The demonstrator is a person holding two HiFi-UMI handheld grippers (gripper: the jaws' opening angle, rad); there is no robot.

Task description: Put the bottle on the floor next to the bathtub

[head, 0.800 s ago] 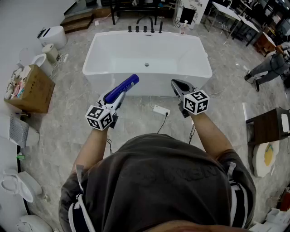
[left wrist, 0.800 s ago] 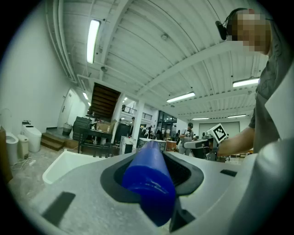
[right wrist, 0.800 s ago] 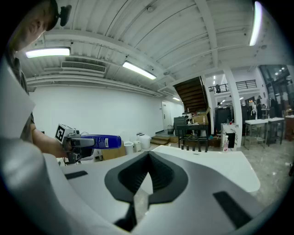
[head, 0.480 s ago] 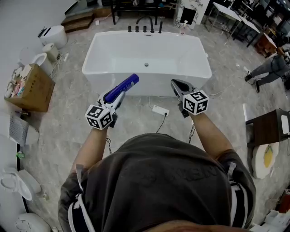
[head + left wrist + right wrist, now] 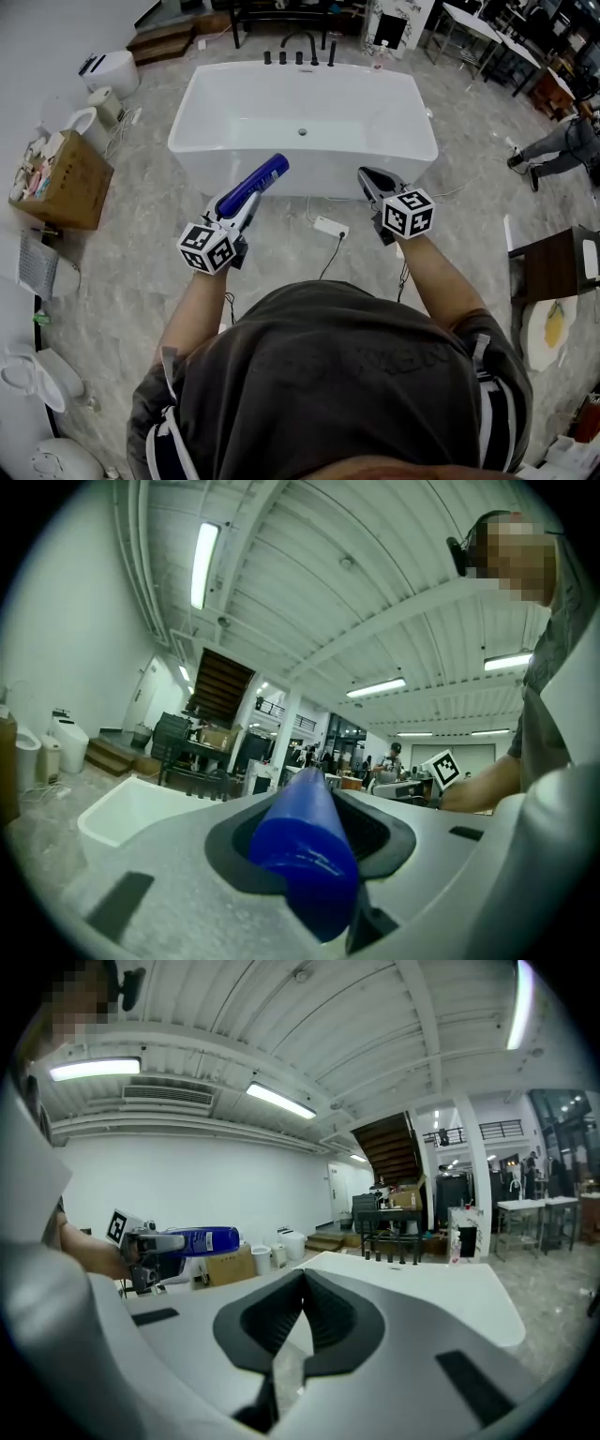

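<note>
Half the bottle unseen within left gripper

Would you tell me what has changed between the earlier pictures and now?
Almost nothing. The left hand-held gripper and its blue bottle shifted very slightly, and its aim changed a little. It stays shut on the bottle. The right hand-held gripper stays shut and empty, and the bathtub is unmoved.

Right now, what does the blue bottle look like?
The bottle is a bright blue tube shape, smooth like plastic, with a small pale label on its side. The left gripper is shut on one end, holding it roughly level in the air, its free end pointing at the white bathtub. It touches nothing else.
</note>
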